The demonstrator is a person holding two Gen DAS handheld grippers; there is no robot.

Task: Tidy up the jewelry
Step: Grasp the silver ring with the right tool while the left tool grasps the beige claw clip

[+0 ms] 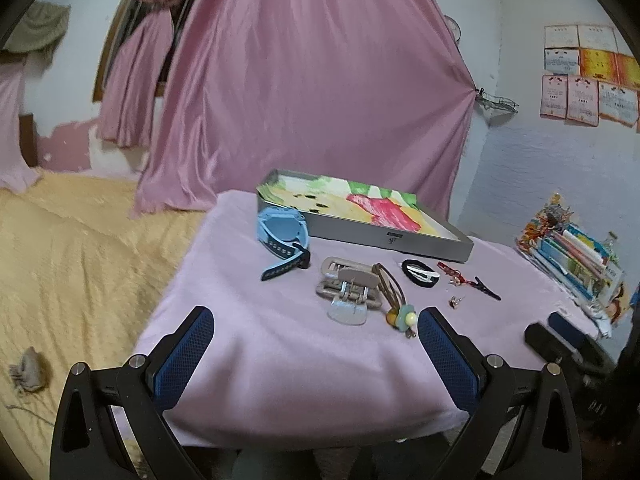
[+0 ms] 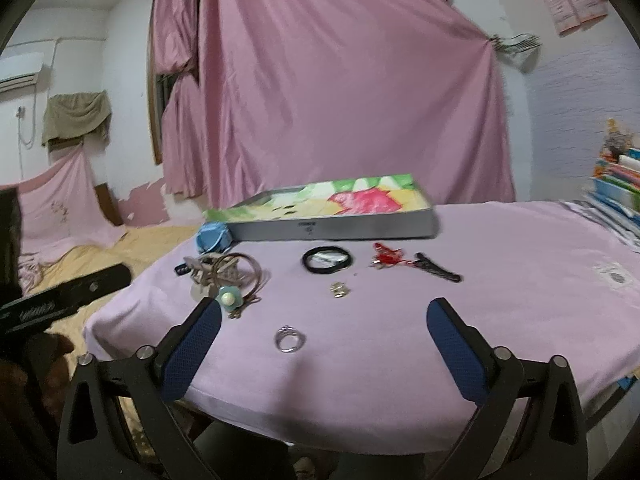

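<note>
— So, where do the tongs stand? Start there.

— Both pairs are spread wide with nothing between the pads. The right gripper (image 2: 324, 338) hangs over the near edge of the pink cloth (image 2: 500, 280), and a silver ring (image 2: 290, 339) lies flat almost midway between its fingers, a little toward the left one. The left gripper (image 1: 316, 350) hovers likewise at the near edge, empty.

— And beyond the tips?

— Just past the left gripper's right finger sits a brown cord with a pale bead (image 1: 394, 308), touching a beige hair claw (image 1: 347, 290). Farther out, a blue watch (image 1: 285, 236) leans by the grey tray (image 1: 424, 246), where I'd guess everything belongs. Ahead of the right gripper lie a small gold piece (image 2: 339, 290), a black hair tie (image 2: 327, 259), a red ornament (image 2: 387, 258) and a black clip (image 2: 438, 270).

— What might go wrong?

— The ring is thin and flat on soft cloth. Broad pads closing on it could pinch fabric instead, dragging the cloth and everything on it, or flick the ring off the near edge, which is close. The cord is tangled against the claw, so lifting one may haul the other. Also, each gripper shows at the edge of the other's view, so a crossing reach risks a bump.
</note>
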